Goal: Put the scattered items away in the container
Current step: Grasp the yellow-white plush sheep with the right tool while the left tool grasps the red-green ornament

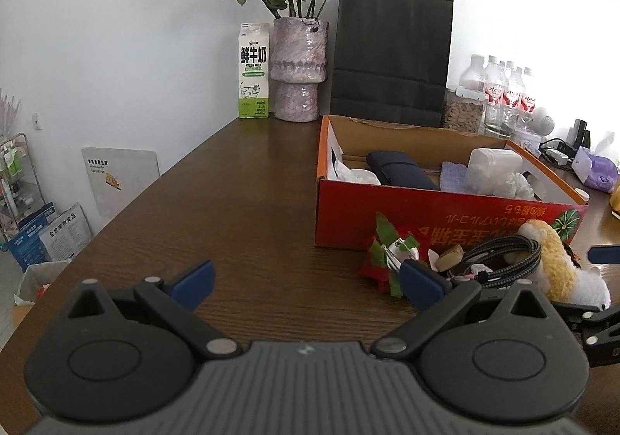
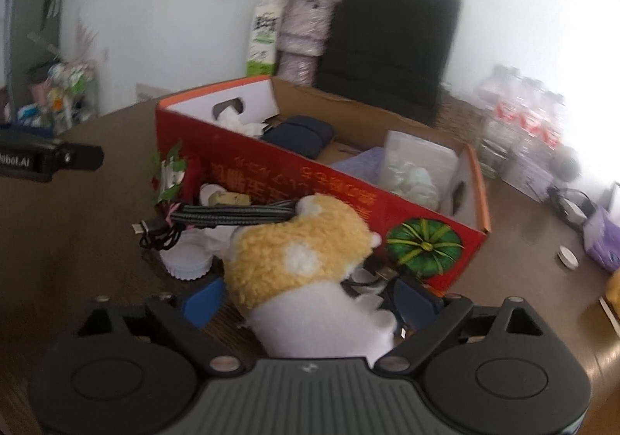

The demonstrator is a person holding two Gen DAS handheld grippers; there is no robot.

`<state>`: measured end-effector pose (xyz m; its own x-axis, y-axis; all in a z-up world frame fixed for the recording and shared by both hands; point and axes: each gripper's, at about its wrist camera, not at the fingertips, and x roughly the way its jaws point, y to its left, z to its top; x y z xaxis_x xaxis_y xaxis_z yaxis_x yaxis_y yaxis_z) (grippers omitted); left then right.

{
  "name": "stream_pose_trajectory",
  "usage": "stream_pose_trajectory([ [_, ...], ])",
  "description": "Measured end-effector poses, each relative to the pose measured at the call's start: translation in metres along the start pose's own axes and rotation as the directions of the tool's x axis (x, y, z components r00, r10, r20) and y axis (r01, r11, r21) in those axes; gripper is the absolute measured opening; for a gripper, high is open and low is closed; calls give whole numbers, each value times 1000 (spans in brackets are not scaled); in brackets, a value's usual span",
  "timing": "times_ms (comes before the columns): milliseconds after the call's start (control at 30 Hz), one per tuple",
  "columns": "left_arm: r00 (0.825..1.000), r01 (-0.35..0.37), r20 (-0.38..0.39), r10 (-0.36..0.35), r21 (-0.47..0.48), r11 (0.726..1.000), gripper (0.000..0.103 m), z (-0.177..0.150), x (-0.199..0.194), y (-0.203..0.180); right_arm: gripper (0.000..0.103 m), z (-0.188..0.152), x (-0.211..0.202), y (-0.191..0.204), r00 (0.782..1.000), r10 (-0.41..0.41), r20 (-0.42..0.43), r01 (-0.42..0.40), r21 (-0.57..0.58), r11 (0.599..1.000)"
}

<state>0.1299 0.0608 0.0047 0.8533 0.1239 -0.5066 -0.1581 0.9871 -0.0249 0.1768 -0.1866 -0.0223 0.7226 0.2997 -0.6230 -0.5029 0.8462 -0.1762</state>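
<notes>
The red cardboard box (image 1: 426, 218) (image 2: 310, 179) stands on the brown table and holds a dark pouch (image 1: 399, 167) and white items. In front of it lie a red-and-green decoration (image 1: 381, 260) (image 2: 174, 171), a coiled black cable (image 1: 500, 256) (image 2: 232, 212), white paper cups (image 2: 186, 256) and a yellow-and-white plush toy (image 1: 554, 264) (image 2: 298, 260). My right gripper (image 2: 310, 299) is open around the plush, its blue pads close beside the toy's flanks. My left gripper (image 1: 306, 283) is open over bare table left of the pile, nothing between its fingers.
A milk carton (image 1: 254, 70), a vase of dried roses (image 1: 298, 74) and a black paper bag (image 1: 391, 55) line the wall behind the box. Water bottles (image 1: 503, 94) and a purple tissue pack (image 1: 596, 167) crowd the right. The table's left edge drops to floor clutter.
</notes>
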Motion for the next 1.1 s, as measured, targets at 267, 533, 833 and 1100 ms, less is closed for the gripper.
stream_pose_trajectory([
  [267,1000,-16,-2,16,-10,1000,103,0,-2,6,68,6,23,0,994,84,-68,-86,-32,996],
  [533,1000,-20,-1,20,-21,1000,103,-2,-7,11,60,3,25,0,992,104,-71,-108,-60,992],
  [833,1000,-23,16,23,-23,999,103,-1,-14,13,58,2,-7,-8,999,46,17,-47,19,999],
  [1100,1000,-1,21,1,8,1000,103,11,-5,-3,58,0,-34,-43,995,-66,73,55,145,988],
])
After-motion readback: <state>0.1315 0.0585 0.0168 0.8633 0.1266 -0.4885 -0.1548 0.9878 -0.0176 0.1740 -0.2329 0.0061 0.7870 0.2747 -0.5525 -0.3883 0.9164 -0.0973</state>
